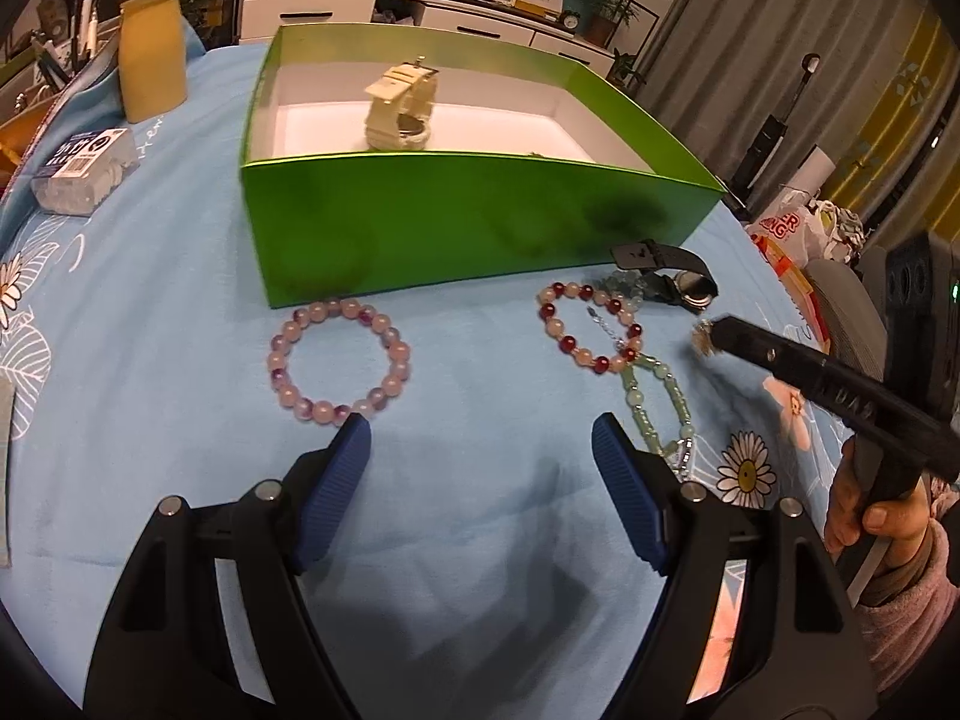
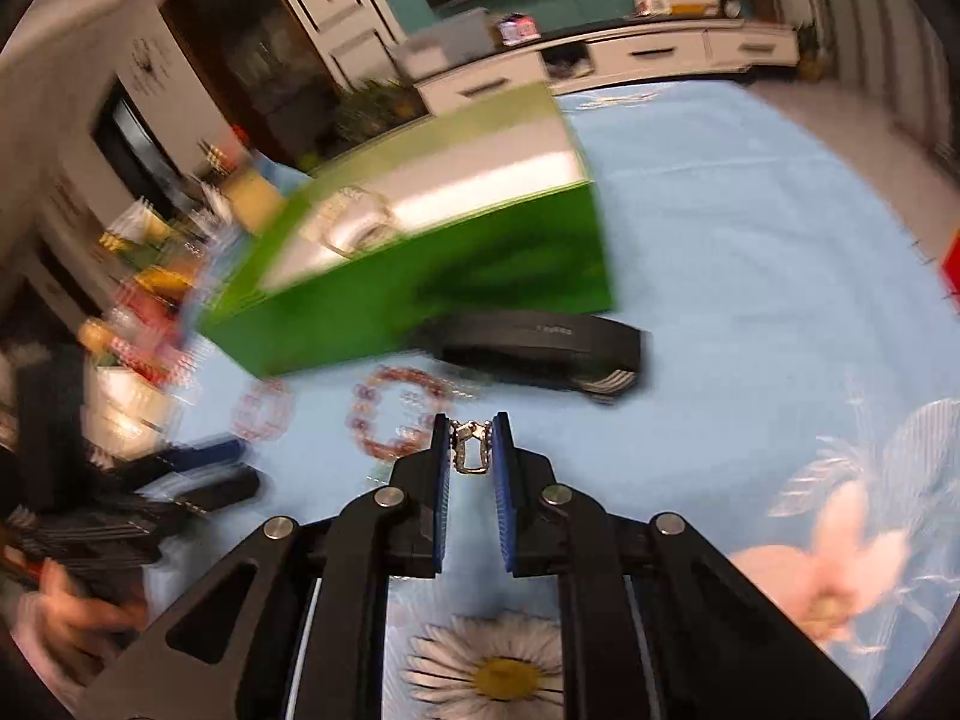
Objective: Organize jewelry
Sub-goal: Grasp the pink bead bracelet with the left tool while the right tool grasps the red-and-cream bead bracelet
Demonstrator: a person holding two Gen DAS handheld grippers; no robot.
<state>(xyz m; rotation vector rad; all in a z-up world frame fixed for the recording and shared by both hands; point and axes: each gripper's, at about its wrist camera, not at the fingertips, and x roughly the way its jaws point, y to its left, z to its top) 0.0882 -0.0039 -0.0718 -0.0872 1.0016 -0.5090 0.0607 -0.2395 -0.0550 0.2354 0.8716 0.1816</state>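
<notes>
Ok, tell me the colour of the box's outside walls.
Bright green outside, white inside; the box shows best in the left wrist view.

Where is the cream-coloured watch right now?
Left wrist view: the cream watch stands inside the green box, near its back wall, left of centre.

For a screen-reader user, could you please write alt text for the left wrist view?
The open left gripper hovers over a blue flowered tablecloth, with a pink bead bracelet just beyond its left jaw. Behind stands an open green box holding a cream watch; to the right lie a red-and-pink bracelet, a green necklace and a black watch.
</notes>
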